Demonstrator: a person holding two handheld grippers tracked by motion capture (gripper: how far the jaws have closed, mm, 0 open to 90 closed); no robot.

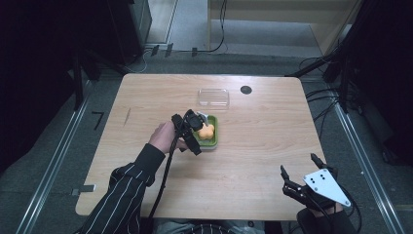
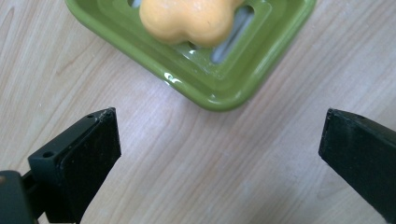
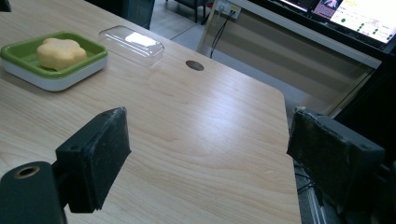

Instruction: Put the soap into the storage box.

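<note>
Right now the left gripper (image 1: pixel 191 130) hovers low over the near-left edge of the green soap dish (image 1: pixel 213 139), jaws spread wide and empty. Left gripper view: both black jaws stand far apart over bare worktop (image 2: pixel 196 172), with the dish corner (image 2: pixel 219 88) just ahead of them and the orange flower-shaped soap (image 2: pixel 189 18) lying inside the dish, on its slotted floor. Nothing is between the jaws.

Soap (image 1: pixel 206 130) sits in the dish, roughly mid-worktop. Clear plastic lid (image 1: pixel 213 97) lies on the worktop just beyond the dish, apart from it, not touching. Small dark hole (image 1: pixel 246 89) in the worktop, right of the lid.

Right gripper (image 1: pixel 298 171) is well away from the dish, at the near-right corner of the worktop, jaws open, holding nothing. Right gripper view: dish (image 3: pixel 56 70) with soap (image 3: pixel 60 52) far off to its left, lid (image 3: pixel 131 43) behind the dish.

Step, my read: approach or hover at the dish with the left gripper; no grasp made. Can't tell whether the target is the soap or the dish rim. Likely next move: bring the open jaws forward over the dish and down around the soap, or straddle the dish wall, then close. The soap looks rounded and maybe slippery, so a centred grip is needed. The right gripper looks idle.
</note>
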